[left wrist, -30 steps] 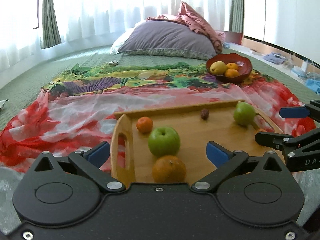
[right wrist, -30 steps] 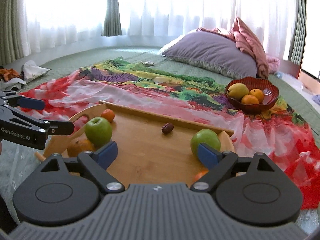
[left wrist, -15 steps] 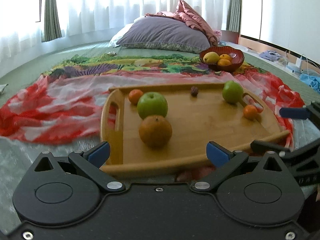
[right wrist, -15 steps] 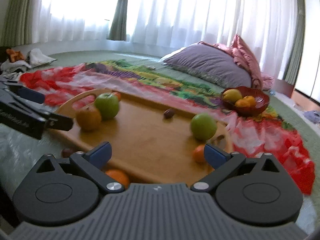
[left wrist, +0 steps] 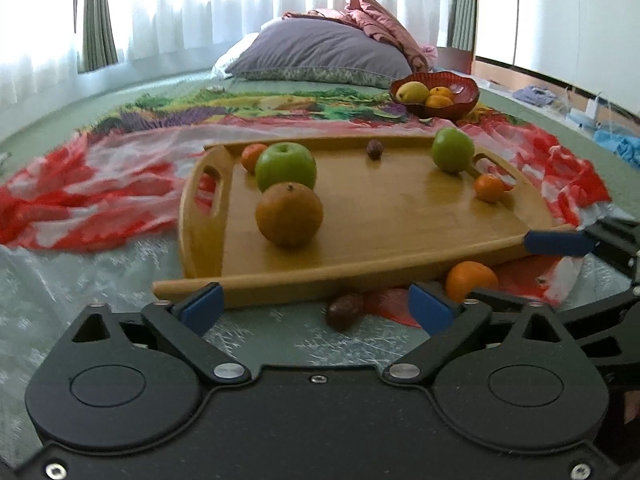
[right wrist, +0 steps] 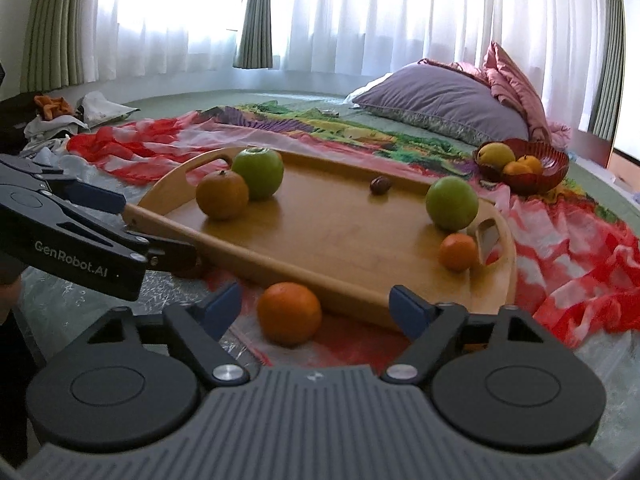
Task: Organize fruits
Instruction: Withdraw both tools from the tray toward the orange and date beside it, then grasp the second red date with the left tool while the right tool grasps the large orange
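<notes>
Before the wooden tray (left wrist: 380,216), both claws closing, wide apart: left claw (left wrist: 316,306) around a dark fruit (left wrist: 345,311), right claw (right wrist: 316,306) around an orange (right wrist: 289,313)

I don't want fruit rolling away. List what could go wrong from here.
1. The right gripper, jaws closing, has the loose orange between them untouched; a glancing pad may roll it.
2. The left gripper may nudge the dark fruit under the wooden tray.

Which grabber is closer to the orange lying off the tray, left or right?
Right. The right gripper has the orange between its open, closing fingers, not yet touching. The left gripper sits farther left, the orange just outside its right finger, by the wooden tray.
</notes>
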`<state>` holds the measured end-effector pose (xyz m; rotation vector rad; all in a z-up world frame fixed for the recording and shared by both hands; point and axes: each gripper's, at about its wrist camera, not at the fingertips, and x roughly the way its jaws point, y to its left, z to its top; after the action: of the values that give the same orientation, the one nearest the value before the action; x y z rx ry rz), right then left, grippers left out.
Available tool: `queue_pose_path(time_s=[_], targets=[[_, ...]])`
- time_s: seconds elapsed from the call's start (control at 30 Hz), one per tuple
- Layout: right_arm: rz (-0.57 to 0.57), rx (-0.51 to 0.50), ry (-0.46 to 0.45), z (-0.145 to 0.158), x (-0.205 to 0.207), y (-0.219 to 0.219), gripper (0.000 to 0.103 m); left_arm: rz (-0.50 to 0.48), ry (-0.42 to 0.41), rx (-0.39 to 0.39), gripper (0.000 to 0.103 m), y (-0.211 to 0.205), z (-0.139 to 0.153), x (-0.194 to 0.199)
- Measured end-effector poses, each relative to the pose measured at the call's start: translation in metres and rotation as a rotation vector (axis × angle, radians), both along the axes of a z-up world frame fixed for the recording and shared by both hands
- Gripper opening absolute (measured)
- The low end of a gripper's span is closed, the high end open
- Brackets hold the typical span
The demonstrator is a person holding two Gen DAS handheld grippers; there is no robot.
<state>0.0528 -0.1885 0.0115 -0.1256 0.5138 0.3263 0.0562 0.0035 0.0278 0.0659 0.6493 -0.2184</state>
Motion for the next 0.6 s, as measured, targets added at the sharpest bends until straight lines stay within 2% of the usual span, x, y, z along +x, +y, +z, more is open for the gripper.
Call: queue_pose_path(time_s=[0.2, 0.33, 0.43, 0.6], targets=[[0.010, -0.005, 0.005, -0.005, -0.004, 0.006, 0.077, -0.018, 0.029, 0.001, 0.070, -0.006, -0.006, 0.002], [0.009, -0.001, 0.013, -0.008, -0.003, 0.010, 0.075, -0.024, 0.050, -0.003, 0.051, -0.012, -0.012, 0.005], [0.002, 0.009, 0.020, -0.010, -0.003, 0.012, 0.073, -0.015, 0.067, -0.021, 0.045, -0.014, -0.016, 0.009], [-0.011, 0.022, 0.021, -0.011, -0.002, 0.013, 0.066, -0.017, 0.066, -0.022, 0.027, -0.018, -0.018, 0.011]])
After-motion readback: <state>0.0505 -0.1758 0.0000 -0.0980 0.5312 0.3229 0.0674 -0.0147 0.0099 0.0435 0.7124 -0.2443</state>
